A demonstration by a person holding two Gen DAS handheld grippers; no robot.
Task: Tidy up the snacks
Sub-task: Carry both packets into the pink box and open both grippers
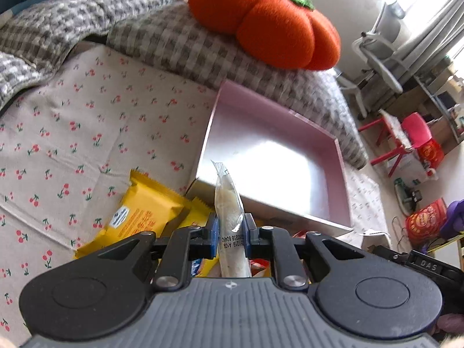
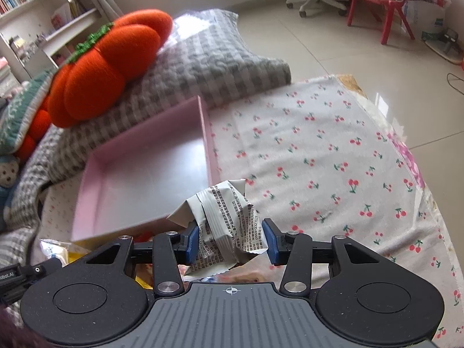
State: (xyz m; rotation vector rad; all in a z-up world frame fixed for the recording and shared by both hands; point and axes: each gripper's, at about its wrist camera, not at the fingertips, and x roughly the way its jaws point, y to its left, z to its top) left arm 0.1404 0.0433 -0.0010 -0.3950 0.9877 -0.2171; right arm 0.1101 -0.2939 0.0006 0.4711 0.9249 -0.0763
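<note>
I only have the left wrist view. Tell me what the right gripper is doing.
Observer: The right gripper is clamped on a crumpled grey packet.
Operator: Say where it sits relative to the pink box.
Observer: Just short of the pink box's near right corner, packet raised above the cherry cloth.
Operator: Report what lies right of the box on that cloth.
Observer: No snacks show there, only bare cloth out to its edge.
Operator: Confirm the box contents from that side.
Observer: Nothing shows inside it in the right wrist view.
</note>
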